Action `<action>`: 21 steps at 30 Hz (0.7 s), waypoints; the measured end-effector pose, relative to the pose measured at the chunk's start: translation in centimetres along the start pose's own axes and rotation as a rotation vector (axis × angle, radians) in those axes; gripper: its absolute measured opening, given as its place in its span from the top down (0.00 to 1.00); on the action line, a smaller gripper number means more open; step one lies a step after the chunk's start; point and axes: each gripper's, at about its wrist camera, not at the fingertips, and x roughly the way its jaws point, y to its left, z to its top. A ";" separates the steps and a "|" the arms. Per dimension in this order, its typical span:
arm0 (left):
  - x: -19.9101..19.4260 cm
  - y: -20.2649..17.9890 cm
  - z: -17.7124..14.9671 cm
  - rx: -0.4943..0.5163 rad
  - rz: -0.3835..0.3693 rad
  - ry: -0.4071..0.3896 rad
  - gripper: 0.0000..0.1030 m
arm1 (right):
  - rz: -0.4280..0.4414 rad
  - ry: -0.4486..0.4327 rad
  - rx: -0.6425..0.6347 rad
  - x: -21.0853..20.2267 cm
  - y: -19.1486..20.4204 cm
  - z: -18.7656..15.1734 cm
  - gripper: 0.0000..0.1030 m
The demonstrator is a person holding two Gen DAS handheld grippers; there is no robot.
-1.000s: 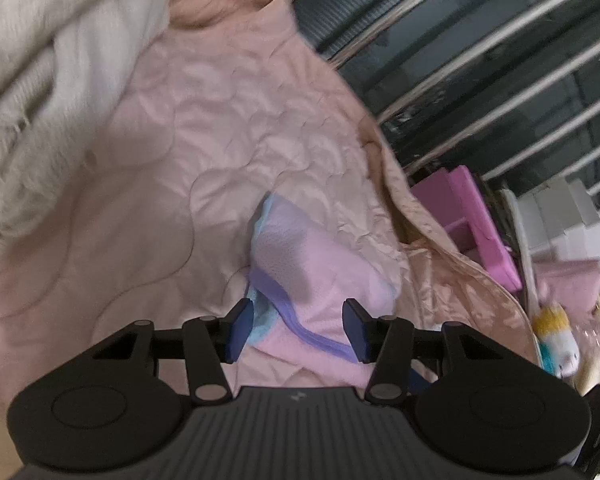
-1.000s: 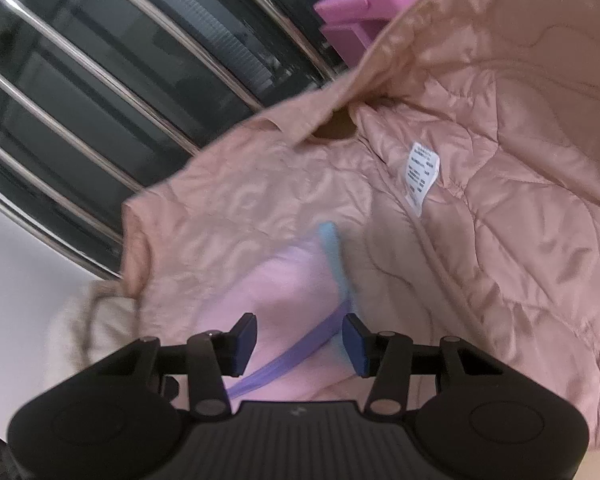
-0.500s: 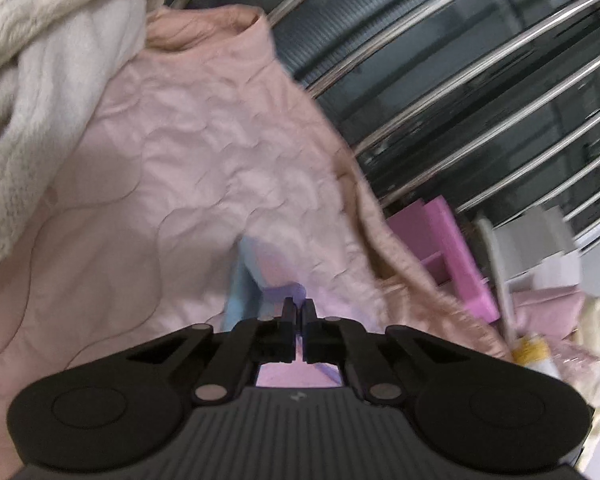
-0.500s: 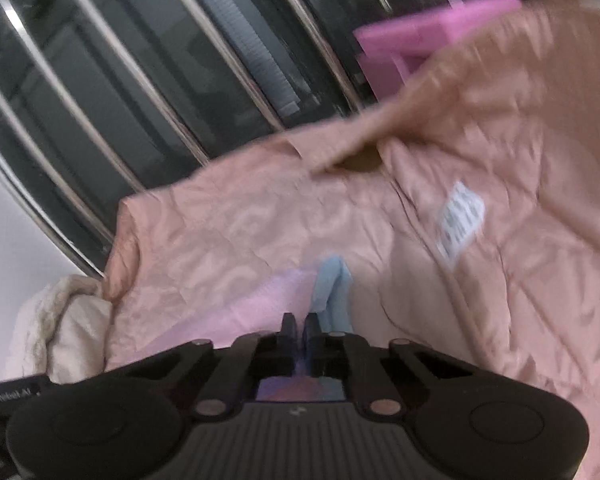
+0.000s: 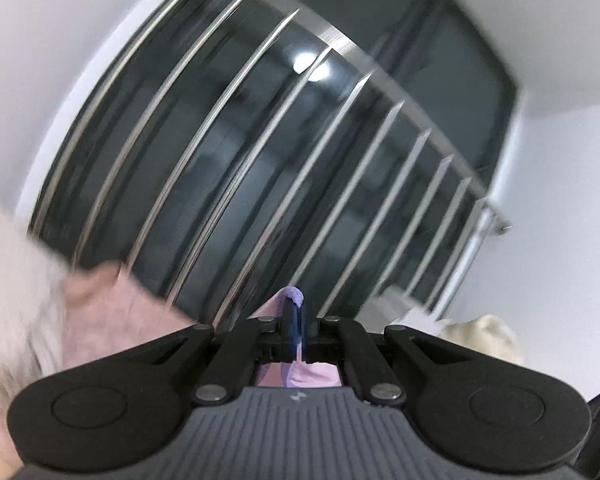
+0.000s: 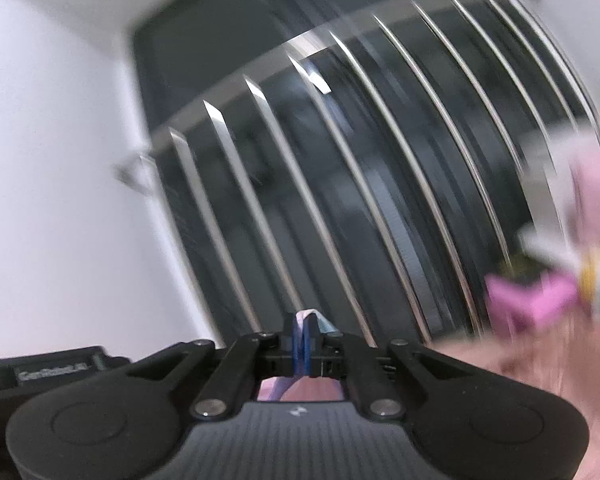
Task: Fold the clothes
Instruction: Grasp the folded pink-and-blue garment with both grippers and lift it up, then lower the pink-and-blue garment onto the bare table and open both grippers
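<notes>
I judge the small pink garment (image 5: 290, 374) to be very light and limp, a thin knit that will sag and swing from wherever I pinch it, so the bound edges are the places to hold, one corner per gripper, to let it hang flat. My left gripper (image 5: 295, 326) has its jaws pressed together on a purple-trimmed fold of it; a nub of cloth pokes out above the tips and more pink shows below them, just in front of the gripper body. My right gripper (image 6: 302, 344) is likewise clamped tight, with a pink and pale-blue tuft sticking out past its tips and pink cloth behind them. In both views the garment sits low against the barred window (image 5: 260, 160), which fills the background, so I take it to be lifted clear of the pile. The quilted pink jacket (image 5: 112, 304) lies down to the left of the window bars in the left view, beside a white fleecy item (image 5: 12, 280), both blurred.
</notes>
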 end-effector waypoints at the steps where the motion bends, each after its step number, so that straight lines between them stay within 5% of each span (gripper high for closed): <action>1: -2.1 -1.5 1.2 0.017 -0.028 -0.026 0.99 | 0.028 -0.027 -0.021 -1.8 1.6 1.7 0.98; 5: -10.3 -7.6 5.9 0.085 -0.134 -0.132 0.99 | 0.059 -0.140 -0.112 -8.3 7.0 7.3 0.98; 9: -15.2 -11.0 8.4 0.177 -0.088 -0.242 0.99 | 0.075 -0.223 -0.195 -13.0 10.9 11.4 0.98; 13: -14.4 -10.5 9.6 0.195 -0.024 -0.226 0.99 | 0.065 -0.199 -0.240 -13.3 12.8 13.6 0.98; 16: -11.2 -8.1 10.0 0.194 0.051 -0.177 0.99 | 0.007 -0.117 -0.246 -8.4 12.2 13.3 0.98; 19: -4.0 -4.0 10.1 0.168 0.206 -0.112 0.99 | -0.088 -0.004 -0.254 0.3 10.6 12.2 0.98; 21: 0.9 -1.2 10.1 0.151 0.309 -0.068 0.88 | -0.128 0.103 -0.232 7.5 8.6 10.9 0.96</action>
